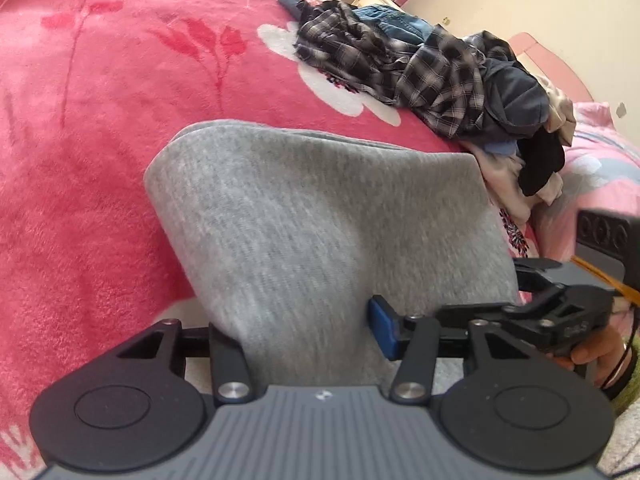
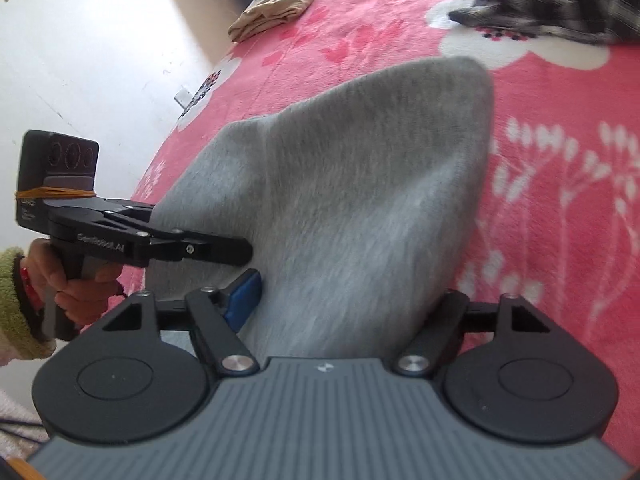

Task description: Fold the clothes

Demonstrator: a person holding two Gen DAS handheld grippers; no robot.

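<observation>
A folded grey knit garment (image 1: pixel 320 220) (image 2: pixel 360 200) lies on the pink flowered blanket (image 1: pixel 100 140) (image 2: pixel 560 220). Its near end runs between the jaws of both grippers. My left gripper (image 1: pixel 304 328) stands open around that end; the cloth covers its left finger, and the blue pad (image 1: pixel 384 328) on the right shows beside the cloth. My right gripper (image 2: pixel 348 300) is open wider. Its blue pad (image 2: pixel 244 300) stands clear at the left, with the right finger under the fabric. Each gripper shows in the other's view, close alongside (image 1: pixel 532 280) (image 2: pixel 240 252).
A heap of unfolded clothes (image 1: pixel 440 72) (image 2: pixel 560 4), plaid shirts and dark pieces, sits on the blanket beyond the grey garment. A folded beige cloth (image 2: pixel 280 4) lies at the bed's far corner. A hand (image 2: pixel 80 280) in a green sleeve (image 2: pixel 12 300) holds the left gripper.
</observation>
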